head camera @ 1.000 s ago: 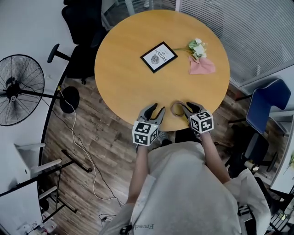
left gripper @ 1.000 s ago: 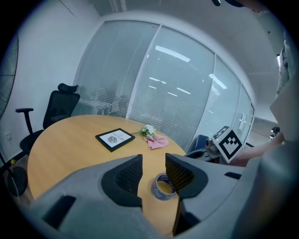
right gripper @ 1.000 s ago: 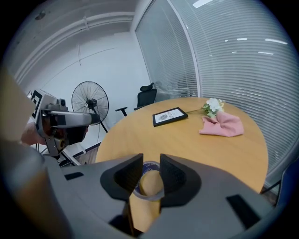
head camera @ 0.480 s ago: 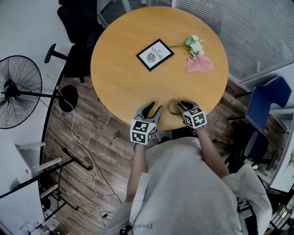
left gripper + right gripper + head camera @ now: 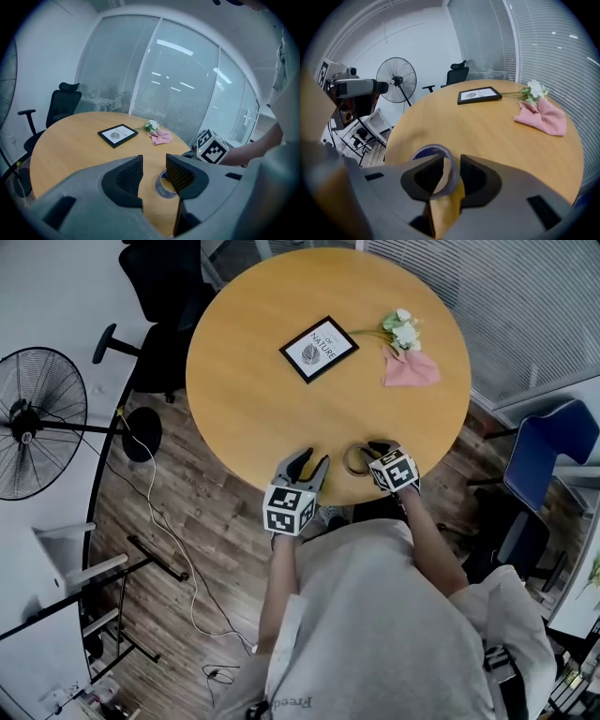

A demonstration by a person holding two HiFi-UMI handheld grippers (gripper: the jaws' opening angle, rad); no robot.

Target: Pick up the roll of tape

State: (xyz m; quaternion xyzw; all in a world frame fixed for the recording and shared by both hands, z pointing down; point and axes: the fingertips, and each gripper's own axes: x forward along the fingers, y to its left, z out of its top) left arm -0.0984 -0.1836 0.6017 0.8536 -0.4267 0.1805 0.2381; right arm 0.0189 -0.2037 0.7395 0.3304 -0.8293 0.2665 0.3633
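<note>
Straddling the wall of the roll of tape (image 5: 436, 151), the right hand-held gripper (image 5: 451, 161) is pitched steeply down, with 1 jaw set inside the ring and the other outside it. The jaws are parted and no firm squeeze on the wall can be seen. This placement is judged to suit a flat ring, since only the thin wall offers a hold.

The roll of tape (image 5: 357, 459) lies flat at about 5 o'clock on the round worktop (image 5: 272, 409), close to the rim and within easy reach. The left hand-held gripper (image 5: 307, 461) is kept at about 6 o'clock, just beside the roll, with its jaws wide apart and nothing between them, probably as a spare hand.

Farther out, a framed print (image 5: 319, 349) is set near the middle, with a pink cloth (image 5: 411, 369) and flowers (image 5: 401, 332) toward 2 o'clock, well clear of the grasp.
</note>
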